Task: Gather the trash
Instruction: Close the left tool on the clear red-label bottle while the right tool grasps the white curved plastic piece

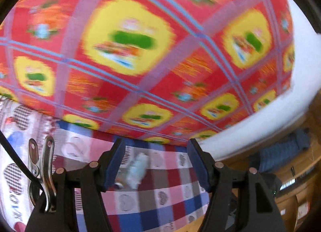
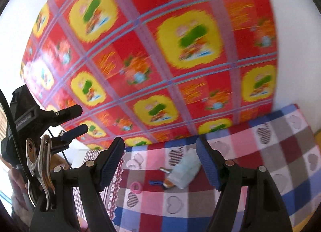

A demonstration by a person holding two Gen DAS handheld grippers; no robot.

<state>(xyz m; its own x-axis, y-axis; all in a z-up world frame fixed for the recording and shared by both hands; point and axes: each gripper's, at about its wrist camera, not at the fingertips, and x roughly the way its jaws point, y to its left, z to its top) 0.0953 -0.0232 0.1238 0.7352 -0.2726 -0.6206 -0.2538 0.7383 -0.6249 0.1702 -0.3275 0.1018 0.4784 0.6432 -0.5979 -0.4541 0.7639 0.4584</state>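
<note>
A red and yellow patterned sheet (image 1: 152, 51) fills the back of the left wrist view, blurred, above a checked cloth (image 1: 160, 196) with heart prints. The left gripper (image 1: 157, 163) stands released, nothing between its pads. Just beyond them lies a pale crumpled wrapper (image 1: 137, 168), probably tissue or plastic, too smeared to tell which.

In the right wrist view the same sheet (image 2: 160, 51) rises behind the cloth (image 2: 270, 151). The right gripper (image 2: 160, 163) is also released and empty. The wrapper (image 2: 184, 171) lies flat on the cloth between the jaws' line, pale blue-white, soft and creased. Beside it are a small metal-tipped thing (image 2: 167, 181), a blue scrap (image 2: 153, 182) and a pink ring (image 2: 135, 186). The left gripper (image 2: 80, 119) shows at the left edge.

Risk: closing on the wrapper could pinch the cloth too, or both grippers could meet over it
</note>
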